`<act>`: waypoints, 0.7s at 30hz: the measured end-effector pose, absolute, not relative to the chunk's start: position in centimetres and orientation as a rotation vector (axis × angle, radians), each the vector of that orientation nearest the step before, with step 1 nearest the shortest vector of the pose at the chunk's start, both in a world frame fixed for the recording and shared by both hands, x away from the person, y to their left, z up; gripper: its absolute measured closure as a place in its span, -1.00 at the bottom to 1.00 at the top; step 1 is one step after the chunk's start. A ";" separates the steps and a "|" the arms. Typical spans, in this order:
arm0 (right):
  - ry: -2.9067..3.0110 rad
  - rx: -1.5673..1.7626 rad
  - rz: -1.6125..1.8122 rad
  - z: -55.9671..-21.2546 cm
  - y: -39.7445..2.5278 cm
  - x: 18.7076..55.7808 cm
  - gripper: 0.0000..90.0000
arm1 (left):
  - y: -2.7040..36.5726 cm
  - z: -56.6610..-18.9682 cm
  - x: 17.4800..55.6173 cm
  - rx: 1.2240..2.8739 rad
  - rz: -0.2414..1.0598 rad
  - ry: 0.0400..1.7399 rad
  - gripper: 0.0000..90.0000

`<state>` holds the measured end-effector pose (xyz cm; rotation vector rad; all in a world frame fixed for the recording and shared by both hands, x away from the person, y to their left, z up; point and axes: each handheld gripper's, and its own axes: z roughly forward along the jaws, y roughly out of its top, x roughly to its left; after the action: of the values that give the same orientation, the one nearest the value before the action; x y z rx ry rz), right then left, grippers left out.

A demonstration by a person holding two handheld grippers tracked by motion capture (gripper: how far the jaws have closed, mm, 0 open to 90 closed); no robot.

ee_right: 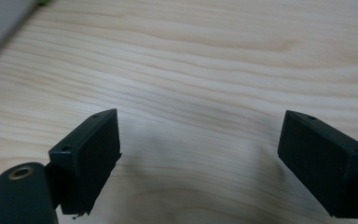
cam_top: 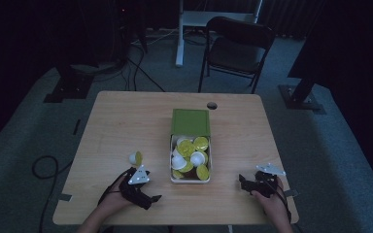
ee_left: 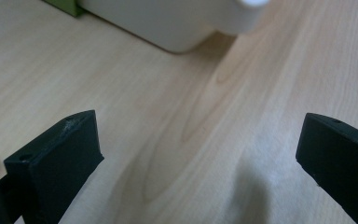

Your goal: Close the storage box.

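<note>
A white box (cam_top: 190,178) with its green lid (cam_top: 190,122) swung open stands mid-table, holding several yellow-green and white capsules (cam_top: 190,156). One loose capsule (cam_top: 136,158) lies on the wood to the box's left. My left gripper (cam_top: 148,192) rests near the front edge, just below that capsule, and points toward the box. In the left gripper view, my left gripper (ee_left: 198,135) is open over bare wood, with the box (ee_left: 177,23) ahead. My right gripper (cam_top: 245,183) sits right of the box. In the right gripper view, my right gripper (ee_right: 198,133) is open with nothing between its jaws.
The wooden table (cam_top: 116,126) has a cable hole (cam_top: 211,105) near its far edge. A dark folding chair (cam_top: 238,48) stands beyond the table. Cables (cam_top: 46,167) lie on the floor at the left.
</note>
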<state>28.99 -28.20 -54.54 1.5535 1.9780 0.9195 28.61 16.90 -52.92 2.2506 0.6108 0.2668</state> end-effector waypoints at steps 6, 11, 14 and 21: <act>2.067 1.438 1.013 -53.2 -26.1 28.4 -0.73 | 16.8 -52.0 29.0 2.211 0.297 0.621 -1.00; 2.114 1.364 1.086 -52.5 -24.8 28.0 -0.73 | 16.7 -51.5 29.2 2.202 0.319 0.624 -1.00; 2.128 1.338 1.122 -52.2 -24.3 27.9 -0.73 | 16.6 -51.2 29.4 2.189 0.327 0.631 -1.00; 2.178 1.221 1.317 -50.9 -22.8 27.7 -0.73 | 16.2 -50.5 30.1 2.155 0.349 0.644 -1.00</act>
<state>27.71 -22.80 -50.85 1.2206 2.1785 1.3167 30.06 16.21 -50.54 2.1551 0.6441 0.3486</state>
